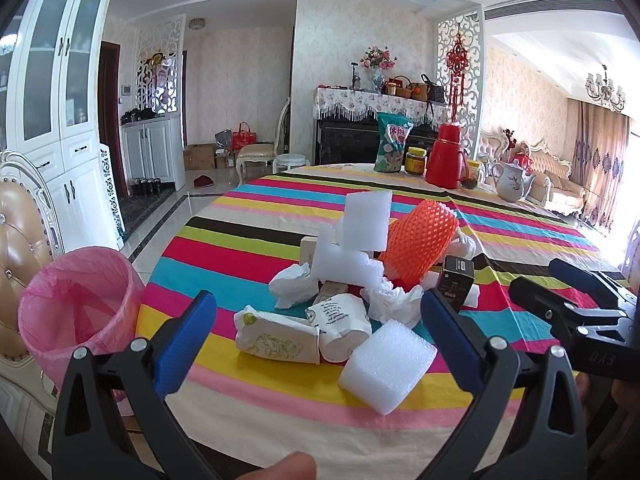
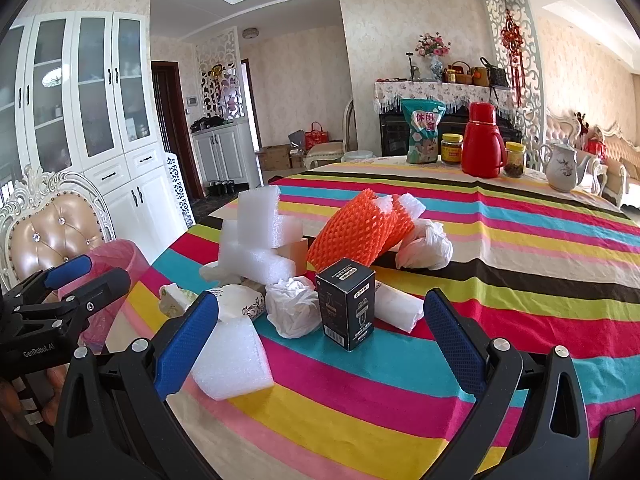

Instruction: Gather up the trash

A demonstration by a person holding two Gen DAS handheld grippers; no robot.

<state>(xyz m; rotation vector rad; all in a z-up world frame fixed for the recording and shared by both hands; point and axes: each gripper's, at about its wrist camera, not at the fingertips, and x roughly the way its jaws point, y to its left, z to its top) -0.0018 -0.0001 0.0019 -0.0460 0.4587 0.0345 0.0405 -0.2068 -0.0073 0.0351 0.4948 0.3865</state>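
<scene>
A heap of trash lies on the striped tablecloth (image 1: 248, 216): white foam blocks (image 1: 366, 220), an orange foam net (image 1: 420, 240), crumpled tissues (image 1: 292, 284), paper cups (image 1: 280, 338), a loose foam pad (image 1: 386, 364) and a small black box (image 2: 346, 308). My left gripper (image 1: 320, 340) is open, fingers spread wide in front of the paper cups and foam pad, holding nothing. My right gripper (image 2: 320, 336) is open too, level with the black box and touching nothing. A pink-lined bin (image 1: 76, 312) stands left of the table.
At the far table edge stand a snack bag (image 1: 392, 142), jars (image 1: 416, 160), a red thermos (image 1: 446, 156) and a white teapot (image 1: 512, 182). A padded chair (image 1: 20, 240) sits behind the bin. White cabinets (image 1: 64, 100) line the left wall.
</scene>
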